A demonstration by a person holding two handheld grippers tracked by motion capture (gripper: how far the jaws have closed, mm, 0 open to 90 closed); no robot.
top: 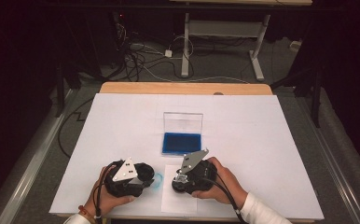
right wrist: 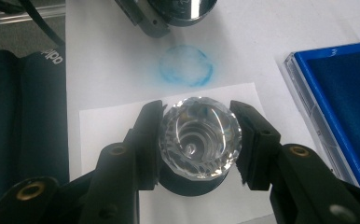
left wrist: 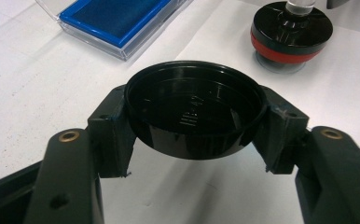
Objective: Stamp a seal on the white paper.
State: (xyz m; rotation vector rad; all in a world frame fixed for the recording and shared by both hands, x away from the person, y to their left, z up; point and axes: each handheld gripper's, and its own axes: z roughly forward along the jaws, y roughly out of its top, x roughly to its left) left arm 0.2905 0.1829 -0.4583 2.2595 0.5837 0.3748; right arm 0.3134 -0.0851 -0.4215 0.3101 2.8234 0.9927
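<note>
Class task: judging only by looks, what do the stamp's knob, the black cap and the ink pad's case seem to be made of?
Stamp's knob: clear faceted acrylic or glass; it sparkles.
Black cap: glossy moulded plastic, with raised lettering and reflections.
Ink pad's case: clear hard plastic; the blue pad looks felt-like and matte.

a glossy black plastic cap (left wrist: pixel 194 112), a clear faceted glass-like stamp knob (right wrist: pixel 200 137), matt white paper (right wrist: pixel 117 123).

White table (top: pixel 262 140) bears a blue ink pad (top: pixel 182 143) and paper sheet (top: pixel 173 201).

Bright white table (top: pixel 262 140), dark surroundings – glare on faceted knob (right wrist: pixel 200 137) (soft focus), faint shadows.
</note>
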